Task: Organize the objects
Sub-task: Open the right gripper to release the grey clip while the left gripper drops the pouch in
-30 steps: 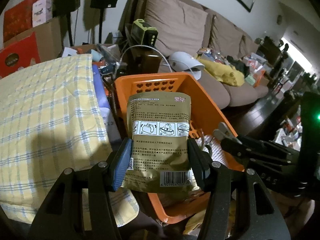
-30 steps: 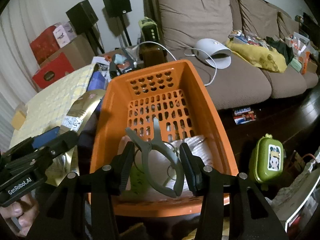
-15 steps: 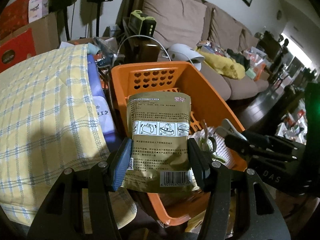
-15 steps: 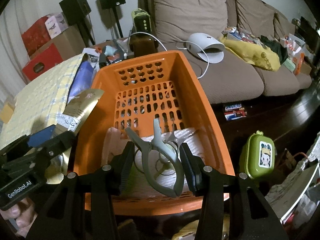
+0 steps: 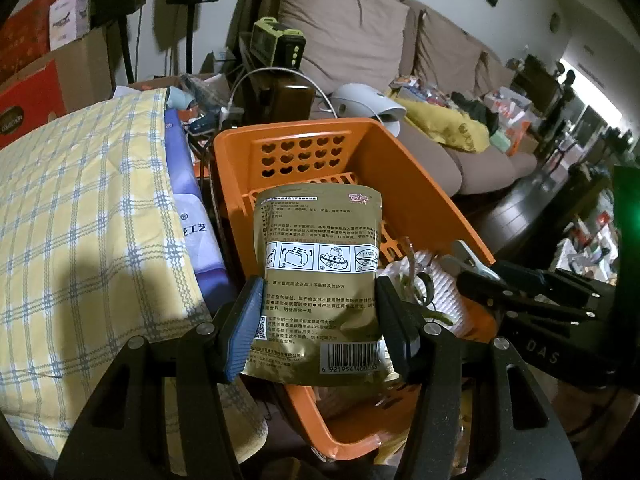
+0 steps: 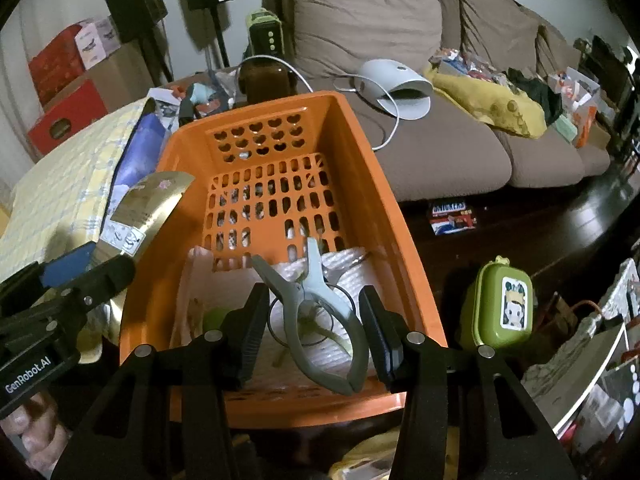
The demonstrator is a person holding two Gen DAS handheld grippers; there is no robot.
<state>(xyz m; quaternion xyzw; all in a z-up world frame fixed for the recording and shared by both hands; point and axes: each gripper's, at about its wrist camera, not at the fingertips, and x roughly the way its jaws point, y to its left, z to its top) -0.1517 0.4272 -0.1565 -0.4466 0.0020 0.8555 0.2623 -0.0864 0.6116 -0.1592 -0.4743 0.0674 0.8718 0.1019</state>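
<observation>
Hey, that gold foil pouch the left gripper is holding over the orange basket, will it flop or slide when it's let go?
The gold foil pouch stands upright above the left gripper without sagging, so it is probably fairly stiff. Its glossy foil looks slick, so it may slide. It looks flat and thin, so likely light, landing flat in the orange basket.

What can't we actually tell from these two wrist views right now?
- Left wrist view: the gold pouch in the left gripper hides much of the orange basket floor.
- Right wrist view: the grey clip in the right gripper covers part of the white item beneath; what that is stays unclear.
- Pouch small print: too small to read.
- Under the basket: cut off by the gripper bodies.
</observation>
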